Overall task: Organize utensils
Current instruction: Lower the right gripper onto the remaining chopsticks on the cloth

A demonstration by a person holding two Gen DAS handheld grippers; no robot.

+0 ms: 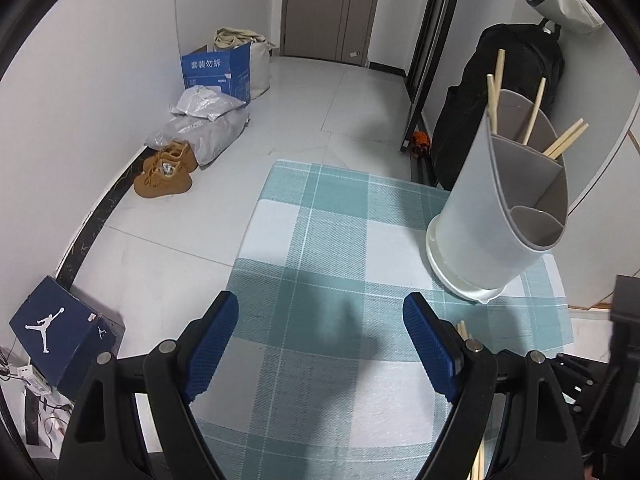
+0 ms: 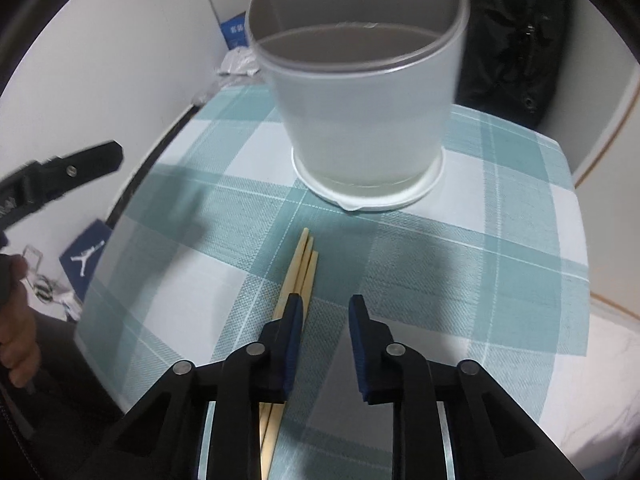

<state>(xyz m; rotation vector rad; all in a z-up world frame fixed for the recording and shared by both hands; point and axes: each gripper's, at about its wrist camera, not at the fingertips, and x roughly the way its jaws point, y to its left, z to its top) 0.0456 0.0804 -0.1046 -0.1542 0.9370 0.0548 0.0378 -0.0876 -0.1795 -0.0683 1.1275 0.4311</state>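
Chopsticks [image 2: 299, 276], a small bundle of pale wooden sticks, lie flat on the teal-and-white checked tablecloth [image 2: 500, 264], just in front of the grey utensil holder [image 2: 360, 112], which serves as the landmark for everything else. Seen from the right wrist view, far to the left of the holder, the left gripper [image 2: 68, 176] shows as a black finger above the cloth edge, with the person's hand [image 2: 16, 320] below it. Directly in front of the holder, the chopsticks point toward its white base; their near ends pass under the left finger of the right gripper [image 2: 324, 312]. That gripper's blue pads stand narrowly apart with only bare cloth between them, gripping nothing, and the sticks sit just outside the gap.

From the left wrist view, well to the left of the holder, a blue shoe box [image 1: 60, 328] sits on the floor, with brown boots [image 1: 166, 174] and grey parcels [image 1: 200, 124] by the wall. Left of the holder over the cloth, the left gripper [image 1: 320, 320] is spread wide and empty. The holder [image 1: 500, 208] stands near the far right corner of the cloth, with more chopsticks [image 1: 534, 112] upright in its rear compartments; the front compartment looks empty. A black bag [image 1: 504, 92] stands behind it.
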